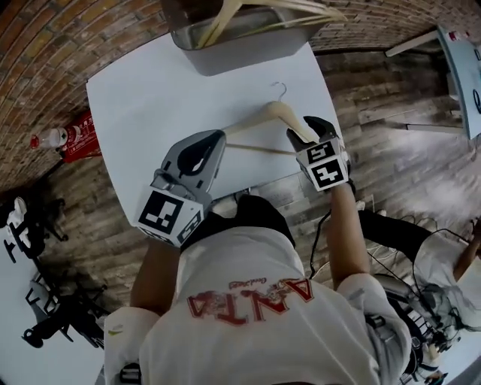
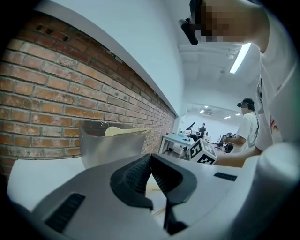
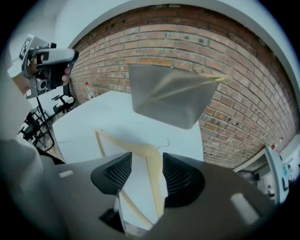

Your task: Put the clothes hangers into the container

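Note:
A pale wooden hanger [image 1: 264,118] with a wire hook lies on the white table [image 1: 150,98], near its front edge. My right gripper [image 1: 307,132] stands open around the hanger's right arm. In the right gripper view the hanger's arm [image 3: 143,151] runs between the pads, close to the right one and clear of the left. My left gripper [image 1: 218,138] hovers at the hanger's left end; its jaws [image 2: 151,161] are shut, with nothing between them. The grey container [image 1: 248,54] stands at the table's far edge and holds several wooden hangers [image 1: 301,9].
A red bottle-like object [image 1: 66,139] lies on the wooden floor left of the table. Black chairs [image 1: 45,316] stand at lower left, and another table [image 1: 462,68] at the right. Cables [image 1: 398,256] trail on the floor. A brick wall [image 3: 197,42] rises behind the container [image 3: 168,96].

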A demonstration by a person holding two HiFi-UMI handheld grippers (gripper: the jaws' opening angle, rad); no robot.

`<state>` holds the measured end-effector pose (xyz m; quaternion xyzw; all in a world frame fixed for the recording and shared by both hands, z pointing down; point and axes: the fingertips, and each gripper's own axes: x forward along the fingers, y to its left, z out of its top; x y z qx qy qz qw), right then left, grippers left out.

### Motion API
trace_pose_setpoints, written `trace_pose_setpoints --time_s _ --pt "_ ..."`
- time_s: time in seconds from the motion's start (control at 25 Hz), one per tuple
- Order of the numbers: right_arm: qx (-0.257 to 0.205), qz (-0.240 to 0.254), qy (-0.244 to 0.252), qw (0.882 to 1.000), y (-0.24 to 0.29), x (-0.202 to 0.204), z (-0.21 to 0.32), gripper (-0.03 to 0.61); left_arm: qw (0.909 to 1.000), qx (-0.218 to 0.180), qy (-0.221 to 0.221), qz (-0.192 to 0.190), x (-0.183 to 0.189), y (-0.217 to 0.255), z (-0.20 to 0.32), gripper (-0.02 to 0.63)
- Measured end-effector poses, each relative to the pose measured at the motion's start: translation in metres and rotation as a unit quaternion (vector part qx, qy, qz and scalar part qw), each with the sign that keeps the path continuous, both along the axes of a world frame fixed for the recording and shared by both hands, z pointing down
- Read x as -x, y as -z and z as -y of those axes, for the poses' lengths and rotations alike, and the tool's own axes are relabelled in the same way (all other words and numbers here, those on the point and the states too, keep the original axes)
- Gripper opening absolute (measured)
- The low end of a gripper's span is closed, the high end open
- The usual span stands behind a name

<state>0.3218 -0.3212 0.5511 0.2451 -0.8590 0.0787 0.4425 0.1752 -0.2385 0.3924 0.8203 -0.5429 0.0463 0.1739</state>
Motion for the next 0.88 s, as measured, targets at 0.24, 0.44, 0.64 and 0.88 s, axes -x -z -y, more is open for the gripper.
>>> trace_pose_setpoints --time_s 0.24,0.44,0.64,0.88 --pt "0.051 -0.058 0.043 0.996 -0.06 0.001 0.017 0.23 0.999 0.028 0.035 -0.002 0.004 -0.03 0.004 0.009" --pt "0.069 -0.086 0.071 0.991 -0.089 0.011 0.031 0.235 0.997 0.046 0.061 -0.007 0.016 -0.049 0.006 0.009" --pt "0.096 -0.115 0.092 0.984 -0.11 0.012 0.035 0.233 0.9957 0.057 0.072 -0.011 0.019 -0.061 0.008 0.009" --pt "0.133 -0.121 0.093 0.979 -0.122 0.012 0.034 0.225 0.995 0.058 0.08 -0.01 0.023 -0.063 0.009 0.009"
